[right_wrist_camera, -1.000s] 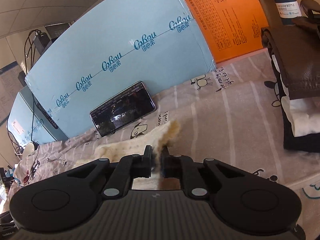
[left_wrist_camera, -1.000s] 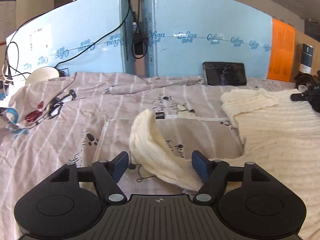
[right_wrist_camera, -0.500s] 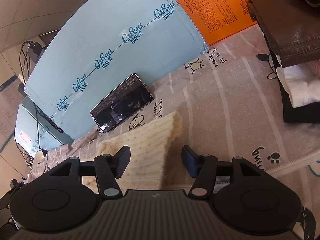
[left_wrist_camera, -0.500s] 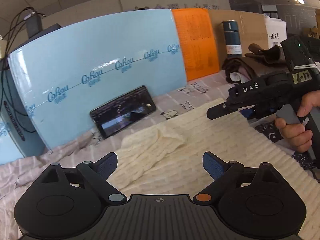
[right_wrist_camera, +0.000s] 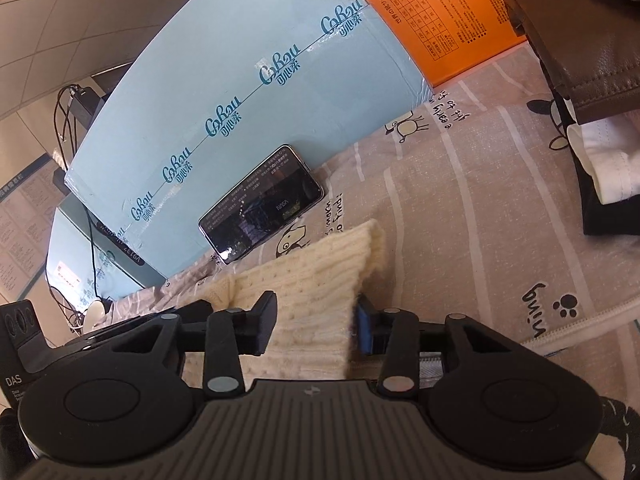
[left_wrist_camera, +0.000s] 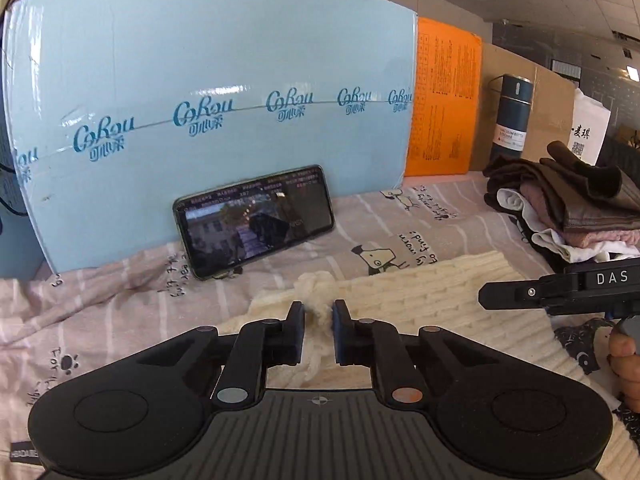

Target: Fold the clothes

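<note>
Your left gripper pinches a bunched bit of the cream sweater; your right gripper stands wide, straddling its edge. The sweater lies on the bedsheet, 5 o'clock of the phone. Soft, stretchy, light knit: probably best gripped at hems or corners. One sweater, one phone, one pile of clothes at 3 o'clock.
</note>
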Action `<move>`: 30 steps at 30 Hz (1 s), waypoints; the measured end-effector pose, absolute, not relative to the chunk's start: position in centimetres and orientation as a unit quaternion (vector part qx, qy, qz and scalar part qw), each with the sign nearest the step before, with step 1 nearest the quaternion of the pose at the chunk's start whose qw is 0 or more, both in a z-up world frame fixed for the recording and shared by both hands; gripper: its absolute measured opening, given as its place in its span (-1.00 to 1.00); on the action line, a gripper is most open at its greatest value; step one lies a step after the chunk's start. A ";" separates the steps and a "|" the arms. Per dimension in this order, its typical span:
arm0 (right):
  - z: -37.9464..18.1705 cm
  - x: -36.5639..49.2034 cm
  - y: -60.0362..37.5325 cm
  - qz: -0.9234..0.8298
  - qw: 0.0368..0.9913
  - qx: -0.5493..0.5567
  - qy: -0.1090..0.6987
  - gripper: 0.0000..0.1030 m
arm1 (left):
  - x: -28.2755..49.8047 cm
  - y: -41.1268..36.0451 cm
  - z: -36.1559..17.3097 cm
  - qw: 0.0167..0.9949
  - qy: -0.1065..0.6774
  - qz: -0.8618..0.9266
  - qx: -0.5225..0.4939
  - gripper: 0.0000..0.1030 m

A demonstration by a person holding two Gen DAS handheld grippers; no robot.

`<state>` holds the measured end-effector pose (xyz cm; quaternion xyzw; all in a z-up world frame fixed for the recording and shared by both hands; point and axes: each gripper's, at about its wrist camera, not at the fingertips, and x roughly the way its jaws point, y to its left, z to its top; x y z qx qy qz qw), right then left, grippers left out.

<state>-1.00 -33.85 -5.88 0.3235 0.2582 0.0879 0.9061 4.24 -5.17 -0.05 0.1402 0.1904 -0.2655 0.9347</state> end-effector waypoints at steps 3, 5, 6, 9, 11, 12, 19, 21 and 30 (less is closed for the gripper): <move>-5.6 -1.3 -33.7 0.085 0.915 0.313 0.240 -0.79 | 4.1 -3.5 0.8 0.948 0.156 -0.237 0.142 -0.77; -5.2 -1.7 -33.8 0.088 0.920 0.311 0.220 -0.84 | 4.0 -2.4 1.4 0.956 0.134 -0.217 0.143 -0.77; -5.0 -1.9 -33.8 0.088 0.923 0.309 0.210 -0.84 | 4.2 -1.5 1.6 0.960 0.130 -0.201 0.142 -0.77; -4.6 -2.2 -33.7 0.083 0.930 0.302 0.191 -0.85 | 4.7 1.3 2.2 0.971 0.118 -0.155 0.139 -0.77; -4.5 -2.1 -33.7 0.074 0.932 0.297 0.192 -0.85 | 6.3 3.0 1.0 0.970 0.148 -0.129 0.143 -0.77; -4.7 -1.9 -33.6 0.069 0.932 0.294 0.199 -0.85 | 7.2 3.8 0.3 0.968 0.167 -0.116 0.146 -0.77; -5.4 -1.2 -33.3 0.049 0.930 0.278 0.234 -0.84 | 10.3 7.1 -3.3 0.951 0.265 -0.071 0.139 -0.54; -5.6 -1.0 -33.4 0.032 0.928 0.274 0.250 -0.64 | 10.0 7.7 -2.6 0.956 0.256 -0.055 0.134 -0.19; -5.2 -1.9 -34.0 -0.010 0.932 0.279 0.230 0.19 | 2.2 15.0 3.3 0.979 0.201 -0.016 -0.017 0.46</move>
